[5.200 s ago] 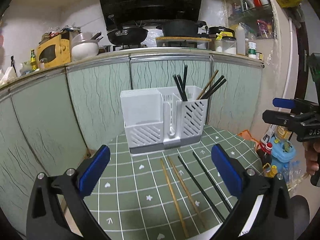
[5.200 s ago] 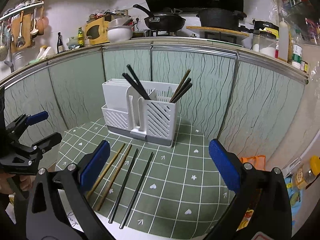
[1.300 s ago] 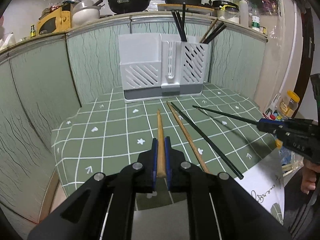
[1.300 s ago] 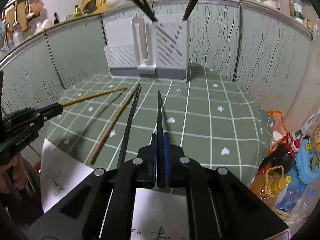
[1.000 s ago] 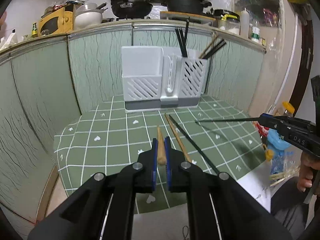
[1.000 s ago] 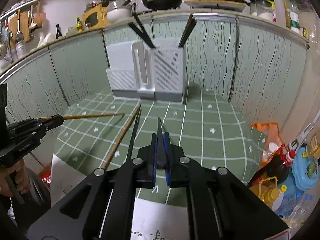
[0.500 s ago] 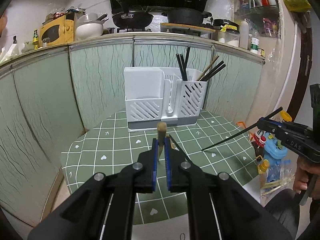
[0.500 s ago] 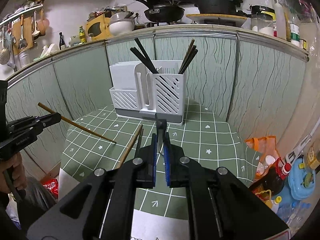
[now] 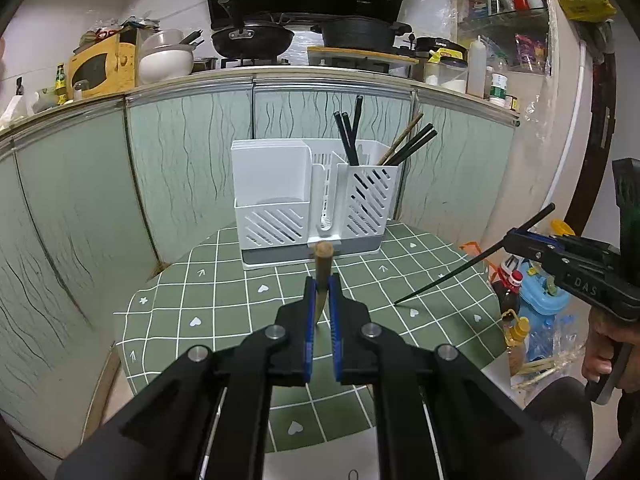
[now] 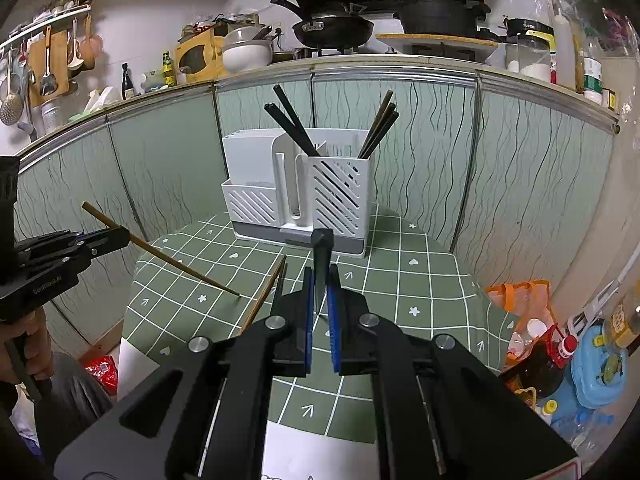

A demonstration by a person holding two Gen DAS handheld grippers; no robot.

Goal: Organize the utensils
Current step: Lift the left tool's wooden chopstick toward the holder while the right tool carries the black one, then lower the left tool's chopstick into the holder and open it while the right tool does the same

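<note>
My left gripper [image 9: 322,286] is shut on a wooden chopstick [image 9: 322,258], whose thick end sticks up between the blue pads. In the right wrist view that chopstick [image 10: 180,266] slants down, its tip just above the cloth. My right gripper [image 10: 320,286] is shut on a black chopstick [image 10: 321,252], which in the left wrist view [image 9: 452,276] points tip-down toward the table. The white slotted utensil holder [image 9: 312,200] stands at the table's far side with several black and wooden chopsticks in its right compartment. One wooden chopstick [image 10: 262,300] and one black chopstick [image 10: 281,276] lie on the cloth.
The small table has a green checked cloth [image 9: 224,300] and stands against pale green cabinet doors. A white sheet of paper [image 10: 320,452] lies at its near edge. Bottles and bags [image 10: 560,352] crowd the floor to the right. A counter with pans runs above.
Both grippers have risen off the table, each carrying its chopstick. The chopsticks went from lying flat to slanting tip-down. The holder now sits lower and farther in both views.
</note>
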